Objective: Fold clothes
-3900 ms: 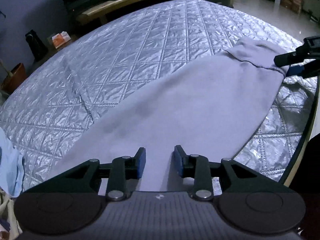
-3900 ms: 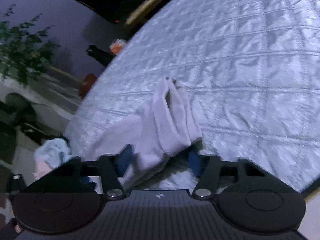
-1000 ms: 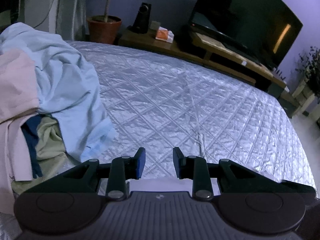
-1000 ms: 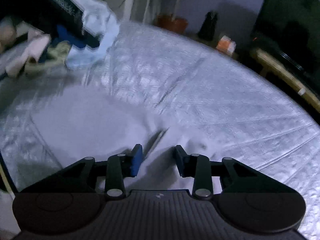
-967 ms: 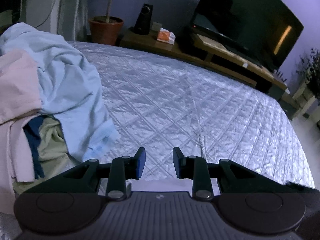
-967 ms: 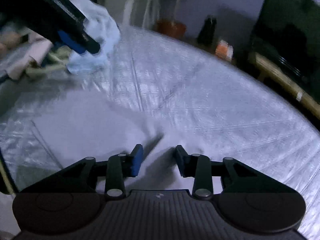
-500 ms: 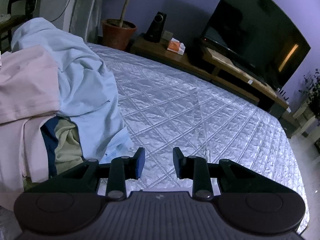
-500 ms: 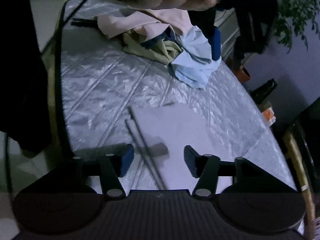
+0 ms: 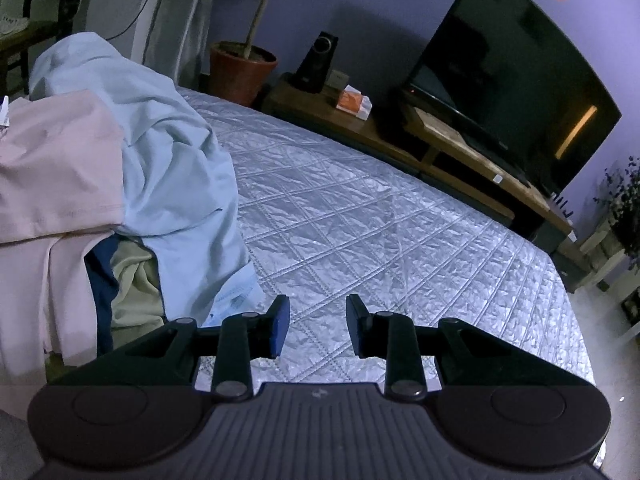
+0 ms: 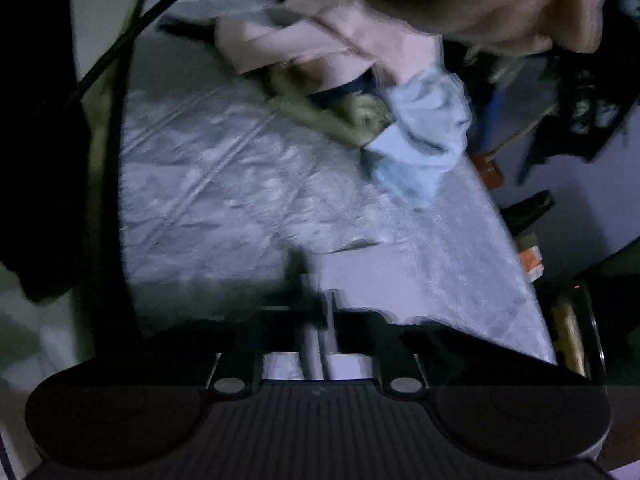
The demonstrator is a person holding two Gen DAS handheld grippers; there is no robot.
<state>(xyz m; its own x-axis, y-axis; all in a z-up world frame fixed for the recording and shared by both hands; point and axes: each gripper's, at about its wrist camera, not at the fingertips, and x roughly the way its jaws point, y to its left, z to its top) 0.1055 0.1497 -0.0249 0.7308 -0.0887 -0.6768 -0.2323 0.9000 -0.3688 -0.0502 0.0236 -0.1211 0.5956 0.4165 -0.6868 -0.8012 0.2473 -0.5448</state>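
Above the quilted bed cover [image 9: 380, 232], beside piled clothes [image 9: 132, 168], the left gripper [image 9: 313, 326] gapes empty; right gripper [image 10: 316, 312] too blurred to tell.

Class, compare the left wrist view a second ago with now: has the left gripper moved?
Yes. The left gripper has edged toward the clothes pile and television; both look nearer.

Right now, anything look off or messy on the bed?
Only the clothes pile at the bed's left edge: a light blue garment, a pink one and olive and navy pieces are heaped unfolded. The folded grey garment lies flat on the quilted cover. The right wrist view is motion-blurred.
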